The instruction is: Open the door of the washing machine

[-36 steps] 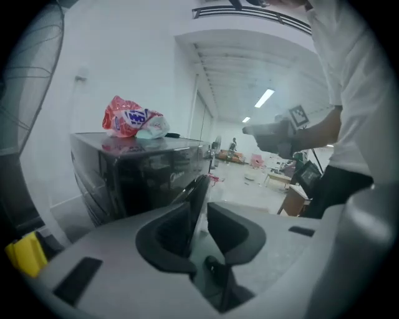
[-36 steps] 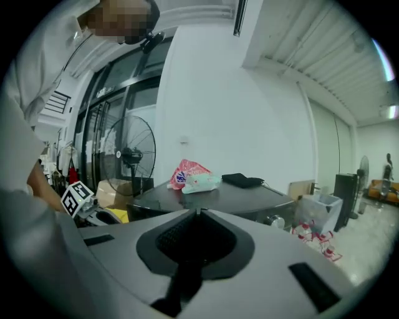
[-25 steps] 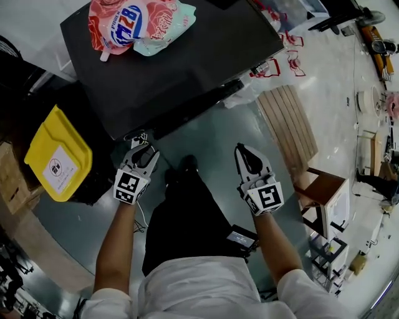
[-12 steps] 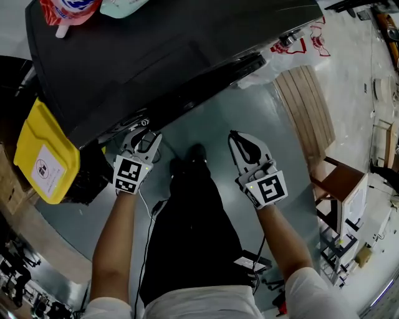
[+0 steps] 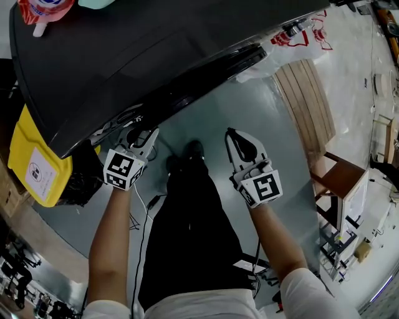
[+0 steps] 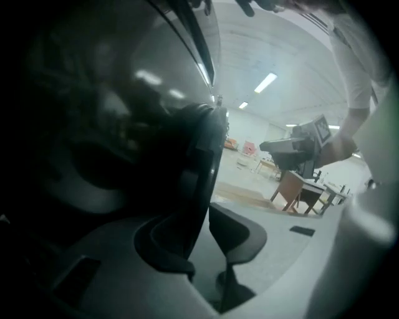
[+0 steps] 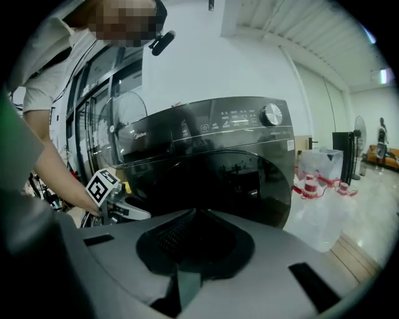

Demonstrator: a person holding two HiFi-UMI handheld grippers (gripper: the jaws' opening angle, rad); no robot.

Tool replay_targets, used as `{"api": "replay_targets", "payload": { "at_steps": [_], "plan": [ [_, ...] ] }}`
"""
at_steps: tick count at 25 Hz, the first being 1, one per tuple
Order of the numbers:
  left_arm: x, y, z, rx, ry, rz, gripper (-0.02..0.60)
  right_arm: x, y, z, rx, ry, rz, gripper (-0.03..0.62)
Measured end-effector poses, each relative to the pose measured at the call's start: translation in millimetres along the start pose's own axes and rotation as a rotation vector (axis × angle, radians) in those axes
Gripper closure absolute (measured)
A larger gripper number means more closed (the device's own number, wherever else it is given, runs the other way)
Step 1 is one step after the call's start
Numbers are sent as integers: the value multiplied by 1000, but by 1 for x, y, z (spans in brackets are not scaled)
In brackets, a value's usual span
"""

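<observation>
The black front-loading washing machine (image 5: 156,50) fills the top of the head view; in the right gripper view its round dark door (image 7: 237,187) sits below a control panel with a knob (image 7: 271,114). My left gripper (image 5: 140,136) is at the door's left edge. In the left gripper view the door rim (image 6: 202,168) runs down between its jaws (image 6: 187,215), which are closing; the rim lies against the left jaw and a gap shows at the right one. My right gripper (image 5: 232,136) hangs shut and empty over the floor in front of the door (image 7: 193,213).
A yellow container (image 5: 34,159) stands left of the machine and detergent bags (image 5: 37,9) lie on its top. A wooden pallet (image 5: 305,99) and a brown stool (image 5: 340,180) are at the right. Cables (image 5: 146,205) trail on the floor by the person's legs.
Both grippers have sunk in front of the machine. The left one has shifted left, up against the door's left edge.
</observation>
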State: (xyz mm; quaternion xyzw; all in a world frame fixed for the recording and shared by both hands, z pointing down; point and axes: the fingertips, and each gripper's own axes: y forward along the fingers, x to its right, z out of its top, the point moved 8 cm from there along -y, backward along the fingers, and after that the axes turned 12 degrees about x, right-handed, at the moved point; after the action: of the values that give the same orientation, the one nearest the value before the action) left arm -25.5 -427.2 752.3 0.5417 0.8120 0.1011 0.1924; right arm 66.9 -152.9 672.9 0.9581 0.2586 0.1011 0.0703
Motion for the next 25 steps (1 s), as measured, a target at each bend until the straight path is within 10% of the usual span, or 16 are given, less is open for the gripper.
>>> {"api": "replay_targets", "payload": {
  "at_steps": [19, 25],
  "plan": [
    [10, -6, -5, 36, -51, 141, 474, -5, -64, -2, 4, -2, -66, 551],
    [67, -7, -14, 9, -78, 85, 485, 14, -127, -19, -32, 20, -133, 551]
  ]
}}
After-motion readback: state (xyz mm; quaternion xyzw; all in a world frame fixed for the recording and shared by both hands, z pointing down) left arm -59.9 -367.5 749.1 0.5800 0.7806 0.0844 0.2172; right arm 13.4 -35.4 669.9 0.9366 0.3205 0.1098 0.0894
